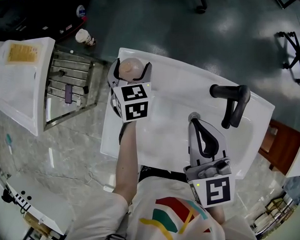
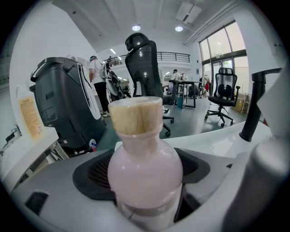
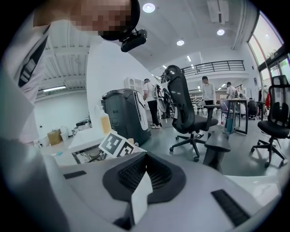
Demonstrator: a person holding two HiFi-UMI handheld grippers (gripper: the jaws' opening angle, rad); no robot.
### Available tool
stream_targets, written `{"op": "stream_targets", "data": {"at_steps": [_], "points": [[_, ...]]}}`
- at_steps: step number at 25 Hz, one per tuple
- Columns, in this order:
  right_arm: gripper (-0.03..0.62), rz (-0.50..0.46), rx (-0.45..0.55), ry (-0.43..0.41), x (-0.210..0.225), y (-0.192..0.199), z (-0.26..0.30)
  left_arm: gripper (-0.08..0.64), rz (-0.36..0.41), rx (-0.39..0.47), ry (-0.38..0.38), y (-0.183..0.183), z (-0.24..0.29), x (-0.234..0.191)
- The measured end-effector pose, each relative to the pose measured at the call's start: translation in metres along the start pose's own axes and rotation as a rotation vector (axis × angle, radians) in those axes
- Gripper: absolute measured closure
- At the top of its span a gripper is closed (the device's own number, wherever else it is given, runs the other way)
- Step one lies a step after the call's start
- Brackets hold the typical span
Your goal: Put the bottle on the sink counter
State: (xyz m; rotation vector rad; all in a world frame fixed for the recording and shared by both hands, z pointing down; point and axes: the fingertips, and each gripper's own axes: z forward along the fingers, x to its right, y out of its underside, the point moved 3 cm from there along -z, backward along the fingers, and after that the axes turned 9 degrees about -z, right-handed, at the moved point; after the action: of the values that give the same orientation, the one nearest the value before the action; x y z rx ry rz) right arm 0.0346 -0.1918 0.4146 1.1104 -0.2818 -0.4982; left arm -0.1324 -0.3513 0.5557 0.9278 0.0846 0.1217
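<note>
Bottle: a round-shouldered, pale pink bottle (image 2: 145, 167) stood upright between the jaws of the left gripper (image 1: 132, 63), at the far left corner of the sink (image 1: 174, 94).
Stopper: a stubby cork plug (image 2: 136, 115), pale and grainy, closed its short neck.
Contents: milky pink filled the bulb. It could not be told whether that colour was the glass or what it held. A clearer band showed lower down.
Left gripper: clamped on the bottle, a dark ribbed pad pressing each side of the body.
Hidden: the bottle's base lay out of sight behind the jaws, so it could not be told whether it touched the rim or hung above it.
Right gripper: the right gripper (image 1: 194, 119) was held nearer the person than the left one, over the basin's near side, its black pads pressed together with nothing between them.
Sink: a smooth, glossy white basin lay beneath both grippers, its bowl holding nothing visible.
Faucet: a matte black bent tap (image 1: 233, 102) stood to the right of the left gripper, well apart from it.
Rack: a metal wire rack (image 1: 70, 85) lay just left of the left gripper, its contents too small to make out.
Counter: veined grey stone (image 1: 53, 150) surrounded the sink, cut off at the picture's left edge.
</note>
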Motion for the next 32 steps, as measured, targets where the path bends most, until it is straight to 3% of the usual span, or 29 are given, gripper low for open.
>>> {"op": "stream_targets", "data": {"at_steps": [22, 32], "points": [[0.58, -0.021, 0.028, 0.032, -0.002, -0.002, -0.008, 0.161, 0.006, -0.011, -0.016, 0.002, 0.002, 0.001], [0.58, -0.023, 0.026, 0.02, -0.003, 0.0, -0.013, 0.161, -0.057, 0.014, -0.037, -0.002, -0.004, 0.002]]}}
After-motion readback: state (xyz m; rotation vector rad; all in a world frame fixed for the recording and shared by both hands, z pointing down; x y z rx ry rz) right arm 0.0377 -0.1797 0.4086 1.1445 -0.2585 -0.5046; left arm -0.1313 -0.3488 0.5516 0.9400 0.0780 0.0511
